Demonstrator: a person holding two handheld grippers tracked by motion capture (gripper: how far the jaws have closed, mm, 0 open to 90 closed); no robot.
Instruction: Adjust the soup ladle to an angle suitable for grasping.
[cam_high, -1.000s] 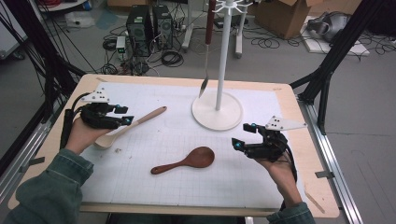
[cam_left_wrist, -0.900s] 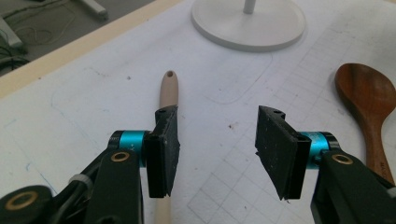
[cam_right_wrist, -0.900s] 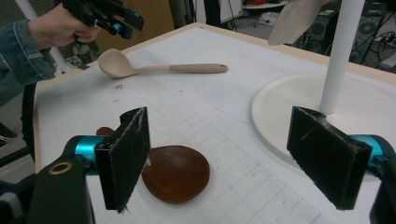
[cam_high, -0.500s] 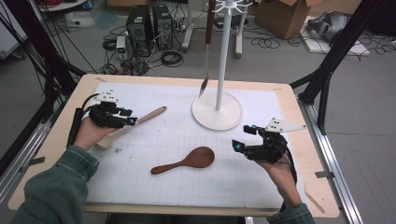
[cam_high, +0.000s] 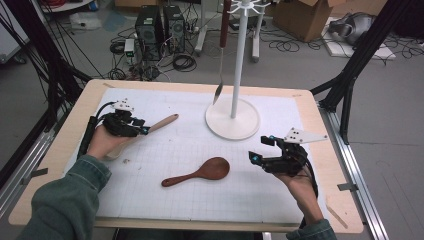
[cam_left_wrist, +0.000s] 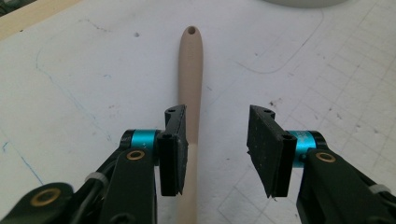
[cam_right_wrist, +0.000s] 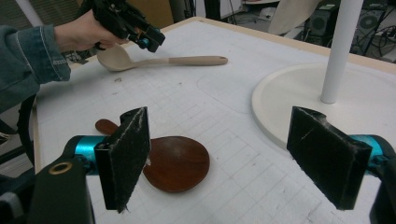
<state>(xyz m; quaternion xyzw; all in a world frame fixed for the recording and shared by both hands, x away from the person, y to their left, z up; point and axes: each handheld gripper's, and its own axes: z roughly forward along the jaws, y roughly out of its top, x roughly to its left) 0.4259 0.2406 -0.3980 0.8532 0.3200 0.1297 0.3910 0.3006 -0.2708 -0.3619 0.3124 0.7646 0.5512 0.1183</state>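
A pale wooden spoon (cam_high: 162, 121) lies at the left of the white mat, its bowl partly under the person's left hand. My left gripper (cam_high: 142, 128) hovers over its handle (cam_left_wrist: 190, 70), open. The handle runs just inside the left jaw and nothing is clamped. A dark brown wooden spoon (cam_high: 207, 171) lies mid-mat, bowl toward the right. My right gripper (cam_high: 259, 150) stands open a short way to its right, pointing at the bowl (cam_right_wrist: 175, 161) with nothing between its fingers (cam_right_wrist: 125, 154).
A white utensil stand (cam_high: 232, 120) with a round base (cam_right_wrist: 327, 107) rises at the back centre. A red-handled metal utensil (cam_high: 220, 75) hangs from it. The white gridded mat (cam_high: 190, 210) covers most of the wooden table. Cables and boxes lie on the floor beyond.
My left gripper has edged a little to the right along the pale spoon's handle. The right gripper and both spoons have stayed about where they were.
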